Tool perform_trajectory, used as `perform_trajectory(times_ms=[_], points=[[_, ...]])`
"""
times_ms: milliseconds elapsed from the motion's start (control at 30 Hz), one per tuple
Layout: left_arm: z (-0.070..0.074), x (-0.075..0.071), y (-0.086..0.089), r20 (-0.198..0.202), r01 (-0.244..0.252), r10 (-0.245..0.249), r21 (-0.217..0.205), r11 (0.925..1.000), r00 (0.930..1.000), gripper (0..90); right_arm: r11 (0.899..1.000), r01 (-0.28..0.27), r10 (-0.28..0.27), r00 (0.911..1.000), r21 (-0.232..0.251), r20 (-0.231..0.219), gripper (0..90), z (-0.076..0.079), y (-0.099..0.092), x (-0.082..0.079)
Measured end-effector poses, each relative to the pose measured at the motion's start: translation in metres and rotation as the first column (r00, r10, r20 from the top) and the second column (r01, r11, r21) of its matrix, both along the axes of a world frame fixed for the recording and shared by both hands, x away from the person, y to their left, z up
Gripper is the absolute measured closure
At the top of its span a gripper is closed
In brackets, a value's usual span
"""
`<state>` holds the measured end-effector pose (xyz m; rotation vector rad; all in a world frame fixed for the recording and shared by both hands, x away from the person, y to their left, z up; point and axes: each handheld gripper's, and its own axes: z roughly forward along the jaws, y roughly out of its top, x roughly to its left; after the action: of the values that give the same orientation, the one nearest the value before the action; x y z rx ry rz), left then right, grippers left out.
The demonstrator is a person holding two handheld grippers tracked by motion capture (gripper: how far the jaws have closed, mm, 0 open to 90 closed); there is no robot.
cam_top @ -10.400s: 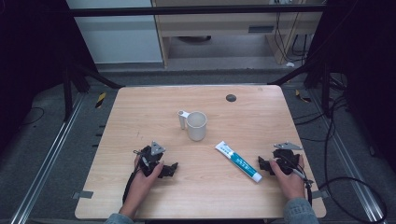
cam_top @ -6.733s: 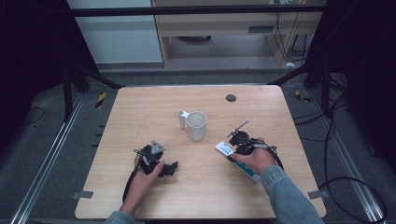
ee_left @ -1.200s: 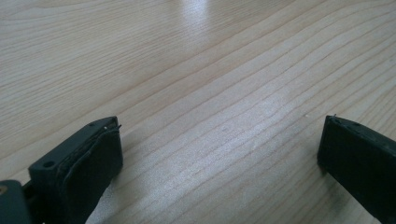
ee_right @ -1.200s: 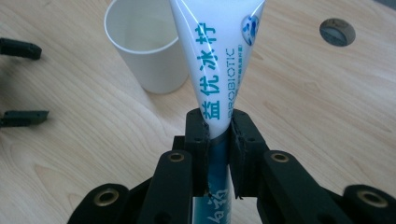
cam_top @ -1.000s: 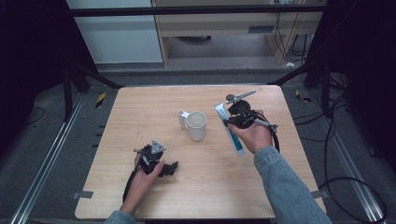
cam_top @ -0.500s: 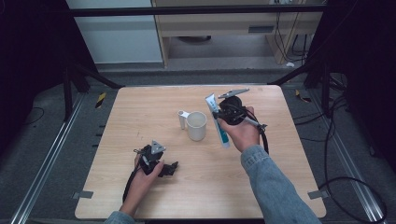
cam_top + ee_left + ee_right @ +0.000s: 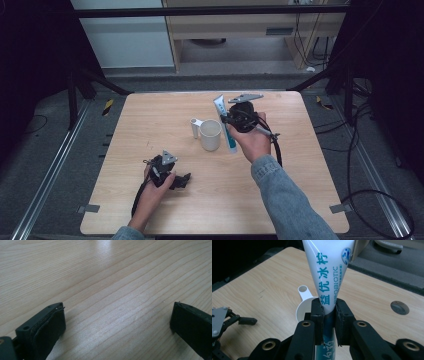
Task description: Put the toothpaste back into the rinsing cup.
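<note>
A white and teal toothpaste tube is held upright in the air, just right of a white mug that stands mid-table. My right gripper is shut on the tube's lower part, and the tube's flat crimped end points up. Near the table's front left, my left gripper rests on the wood, open, with bare table between its jaws.
The wooden table has a small dark round insert near its far edge. Metal frame rails and cables run along the floor at both sides.
My right gripper has carried the tube left and slightly up, from right of the mug to close beside it. The left gripper has stayed where it was.
</note>
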<state>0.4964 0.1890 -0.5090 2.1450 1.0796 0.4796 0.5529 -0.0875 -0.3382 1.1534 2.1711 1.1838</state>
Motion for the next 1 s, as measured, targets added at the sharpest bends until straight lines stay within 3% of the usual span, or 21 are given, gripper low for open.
perform_trajectory(times_ms=[200, 533, 1000], points=[[0.000, -0.002, 0.001, 0.002, -0.004, 0.004, 0.002, 1.0000, 1.0000, 0.0, 1.000, 0.011, -0.012, 0.9988, 0.017, 0.047, 78.9, 0.007, 0.002, 0.001], [0.000, -0.002, 0.001, 0.002, -0.006, 0.006, 0.001, 1.0000, 1.0000, 0.0, 0.998, 0.037, -0.041, 0.9959, 0.059, 0.080, 78.9, 0.010, 0.011, 0.008], [0.000, -0.002, 0.001, 0.000, -0.011, 0.011, -0.002, 0.9999, 0.9999, 0.0, 0.991, 0.082, -0.097, 0.9844, 0.102, 0.147, 78.9, 0.016, 0.029, 0.017]])
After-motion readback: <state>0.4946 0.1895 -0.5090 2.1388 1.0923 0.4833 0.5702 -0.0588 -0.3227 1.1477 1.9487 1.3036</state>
